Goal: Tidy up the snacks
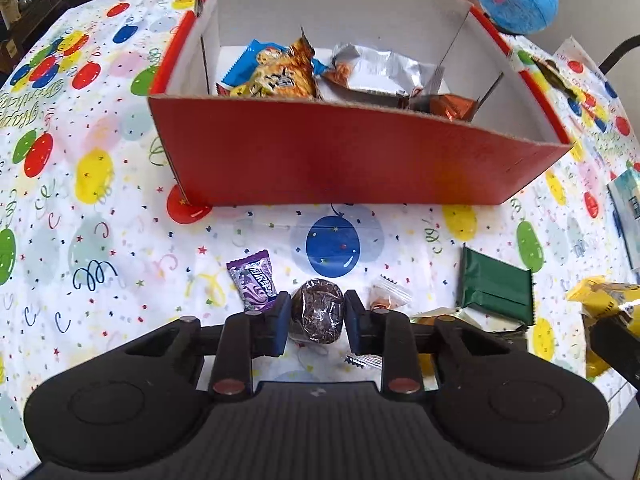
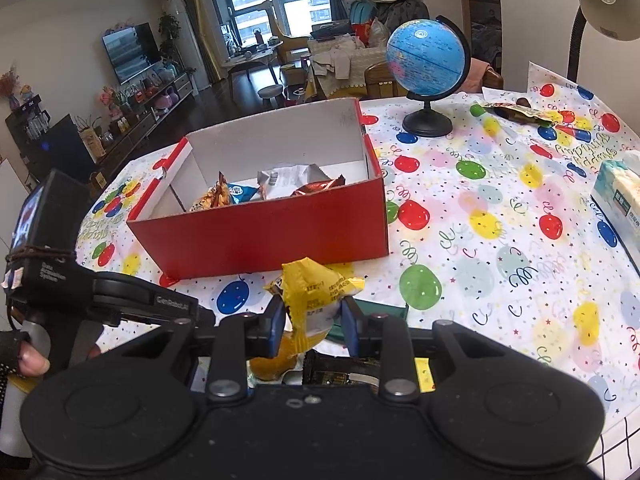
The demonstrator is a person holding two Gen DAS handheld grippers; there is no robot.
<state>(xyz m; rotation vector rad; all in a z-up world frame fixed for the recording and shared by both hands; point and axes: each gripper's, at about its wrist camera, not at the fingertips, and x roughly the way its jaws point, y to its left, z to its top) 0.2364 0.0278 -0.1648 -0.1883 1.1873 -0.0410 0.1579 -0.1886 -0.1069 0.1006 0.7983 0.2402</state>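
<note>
Snacks are light and crushable: the left tool (image 1: 316, 322) pinches a wrapped chocolate cake (image 1: 317, 311) at its sides, the right tool (image 2: 314, 326) clamps a crinkly yellow packet (image 2: 316, 296)

Your red box (image 2: 264, 236) sits on a white tabletop (image 2: 500, 240) patterned with red, blue, yellow, green balloons; a yellow packet (image 2: 316, 292).

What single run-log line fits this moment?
left gripper: gripping chocolate snack | right gripper: holding yellow packet | red box: partly filled

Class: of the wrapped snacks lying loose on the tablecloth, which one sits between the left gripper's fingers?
The dark round chocolate snack in clear wrap; the purple candy and green packet lie outside.
</note>
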